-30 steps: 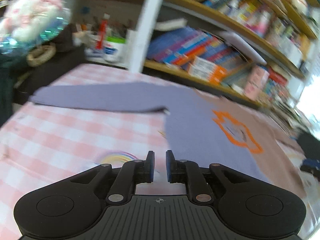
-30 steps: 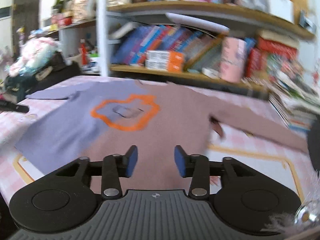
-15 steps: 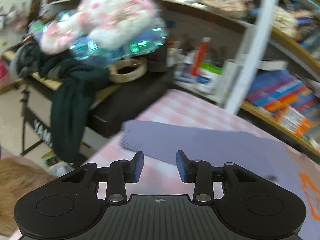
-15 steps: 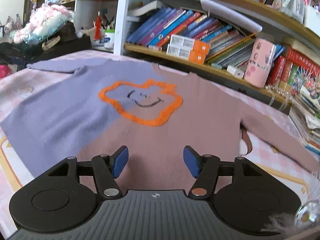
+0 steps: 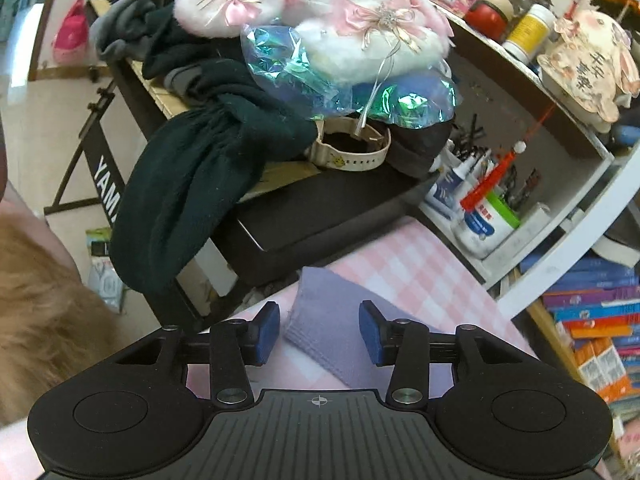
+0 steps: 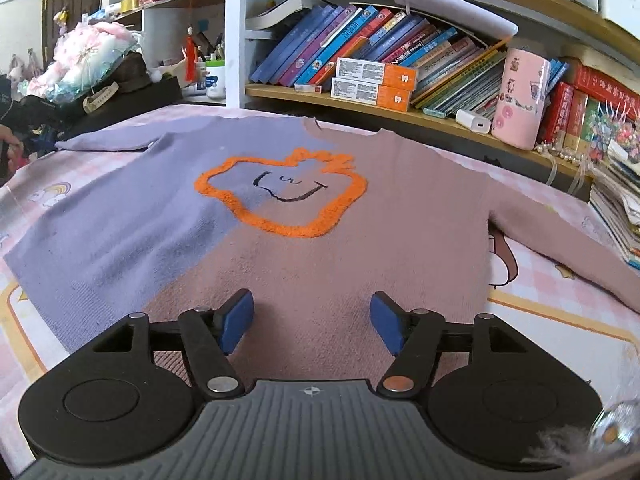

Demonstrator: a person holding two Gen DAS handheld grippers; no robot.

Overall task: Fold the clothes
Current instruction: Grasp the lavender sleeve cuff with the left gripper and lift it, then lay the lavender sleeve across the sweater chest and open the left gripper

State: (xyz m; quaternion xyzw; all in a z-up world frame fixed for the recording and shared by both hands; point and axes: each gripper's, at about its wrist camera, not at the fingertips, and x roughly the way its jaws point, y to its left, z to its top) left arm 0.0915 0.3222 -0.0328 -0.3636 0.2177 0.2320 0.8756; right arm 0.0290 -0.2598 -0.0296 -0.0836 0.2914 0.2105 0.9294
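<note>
A sweater point(image 6: 320, 240), half lilac and half dusty pink with an orange outlined face on its chest, lies flat and face up on a pink checked cloth point(image 6: 560, 292). Both sleeves are spread out sideways. My right gripper point(image 6: 312, 322) hovers over the pink lower hem; its jaws are opening and nothing sits between the blue pads. In the left wrist view the cuff of the lilac sleeve point(image 5: 320, 320) lies at the cloth's corner. My left gripper point(image 5: 319, 332) straddles that cuff from above, jaws opening, pads clear of the fabric.
Beyond the cloth's corner stands a black keyboard point(image 5: 320, 208) piled with dark clothes point(image 5: 192, 184) and plush rabbits point(image 5: 340, 20). Bookshelves point(image 6: 400, 60) run along the far side, with a pink cup point(image 6: 520, 100) and stacked books point(image 6: 616, 216) near the right sleeve.
My left gripper swung left from the sweater's body along the lilac sleeve to its cuff and widened its jaws. My right gripper dipped slightly toward the hem and opened wider.
</note>
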